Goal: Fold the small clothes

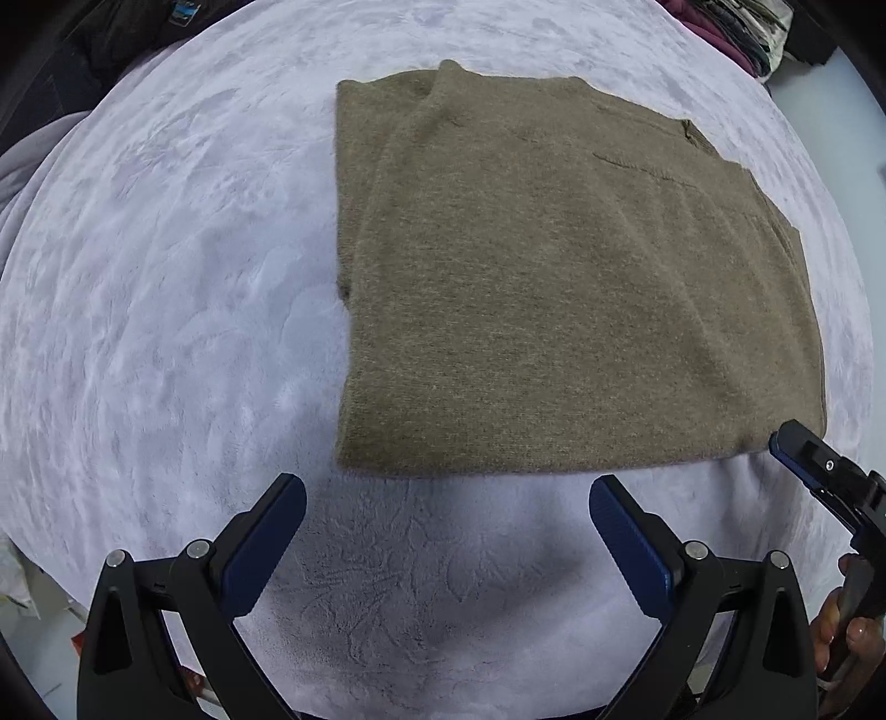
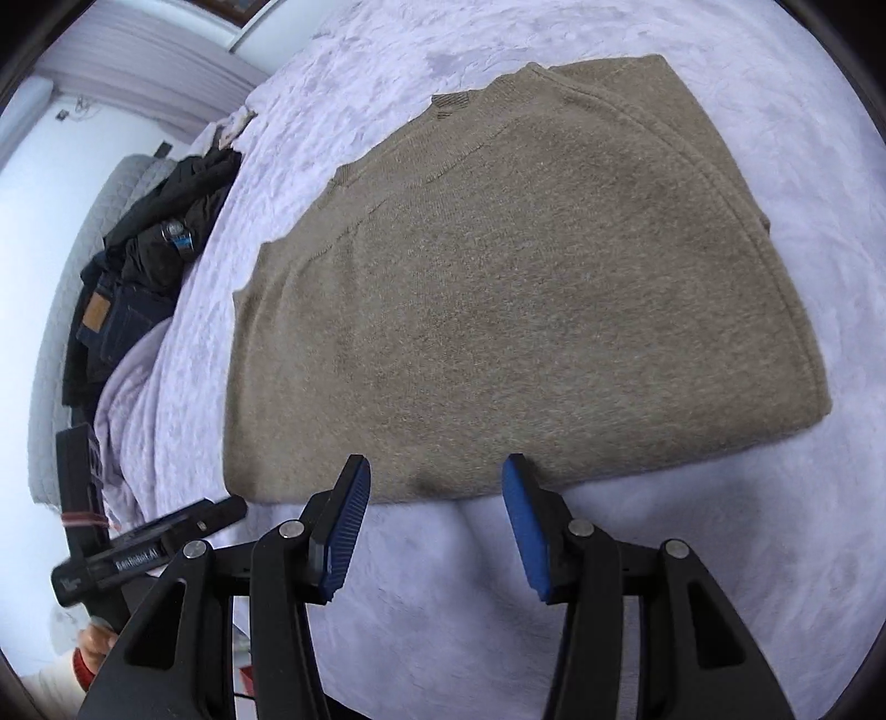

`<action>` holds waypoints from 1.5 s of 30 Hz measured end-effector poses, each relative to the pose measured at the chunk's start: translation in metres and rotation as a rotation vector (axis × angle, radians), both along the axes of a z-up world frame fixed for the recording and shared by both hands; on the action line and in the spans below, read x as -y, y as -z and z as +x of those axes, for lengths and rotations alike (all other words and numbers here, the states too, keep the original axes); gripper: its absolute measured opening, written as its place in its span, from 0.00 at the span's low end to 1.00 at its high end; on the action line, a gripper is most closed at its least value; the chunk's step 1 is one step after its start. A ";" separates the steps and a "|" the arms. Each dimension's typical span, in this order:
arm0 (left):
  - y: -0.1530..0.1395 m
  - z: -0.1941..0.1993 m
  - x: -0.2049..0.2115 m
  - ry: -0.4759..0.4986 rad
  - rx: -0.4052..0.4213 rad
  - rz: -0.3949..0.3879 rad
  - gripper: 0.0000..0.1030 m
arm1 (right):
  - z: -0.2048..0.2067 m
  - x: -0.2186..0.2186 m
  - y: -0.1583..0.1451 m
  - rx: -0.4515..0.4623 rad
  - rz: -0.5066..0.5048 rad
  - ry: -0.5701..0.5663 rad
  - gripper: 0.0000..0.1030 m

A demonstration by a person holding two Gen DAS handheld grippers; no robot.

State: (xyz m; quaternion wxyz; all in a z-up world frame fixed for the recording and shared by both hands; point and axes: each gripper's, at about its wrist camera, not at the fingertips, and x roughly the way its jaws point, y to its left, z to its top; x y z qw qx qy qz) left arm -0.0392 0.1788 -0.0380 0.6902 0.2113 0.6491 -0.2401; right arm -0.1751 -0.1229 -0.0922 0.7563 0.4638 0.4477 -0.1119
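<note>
Olive-brown knit, folded into a flat rectangle: the sweater [image 1: 554, 288] lies on the pale lilac fleece blanket [image 1: 166, 277] ahead of my left claw [image 1: 448, 531]. In the left wrist view that claw hangs just short of the sweater's near edge, spread wide, nothing between its blue pads, only blanket beneath them. My right claw [image 1: 814, 465] comes in from the right, its tip at the sweater's near right corner. A heap of folded clothes [image 1: 731, 27] sits at the far right edge, well apart from the sweater.

In the right wrist view the sweater [image 2: 515, 288] fills the middle, its ribbed neckline at the far side. My right claw [image 2: 437, 487] is parted about halfway and grips nothing; its fingertips overlap the near hem, though I cannot tell whether they touch it. My left claw [image 2: 166, 531] shows at the lower left. Dark clothes and jeans [image 2: 133, 277] are piled at the blanket's left edge. No containers appear in either view.
</note>
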 end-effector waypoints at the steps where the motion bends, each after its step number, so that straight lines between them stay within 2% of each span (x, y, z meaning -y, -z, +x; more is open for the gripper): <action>1: 0.000 -0.003 0.005 0.023 -0.002 0.011 1.00 | -0.002 -0.001 0.002 0.010 0.013 0.021 0.52; 7: 0.012 -0.026 0.050 0.145 -0.041 0.065 1.00 | -0.023 -0.007 0.006 0.025 0.017 0.095 0.53; 13: 0.018 -0.047 0.080 0.241 -0.052 0.080 1.00 | -0.045 -0.007 0.017 0.043 0.074 0.173 0.53; 27: 0.033 -0.060 0.117 0.237 -0.067 0.098 1.00 | -0.049 -0.002 0.028 0.064 0.134 0.196 0.54; 37: 0.039 -0.030 0.061 0.183 -0.061 0.086 1.00 | -0.032 -0.001 0.032 0.066 0.159 0.147 0.54; 42: 0.046 -0.010 0.028 0.086 -0.040 0.059 1.00 | -0.021 -0.006 0.035 0.070 0.174 0.092 0.55; 45: 0.056 0.008 0.001 0.003 -0.023 0.069 1.00 | -0.014 -0.011 0.036 0.070 0.183 0.054 0.55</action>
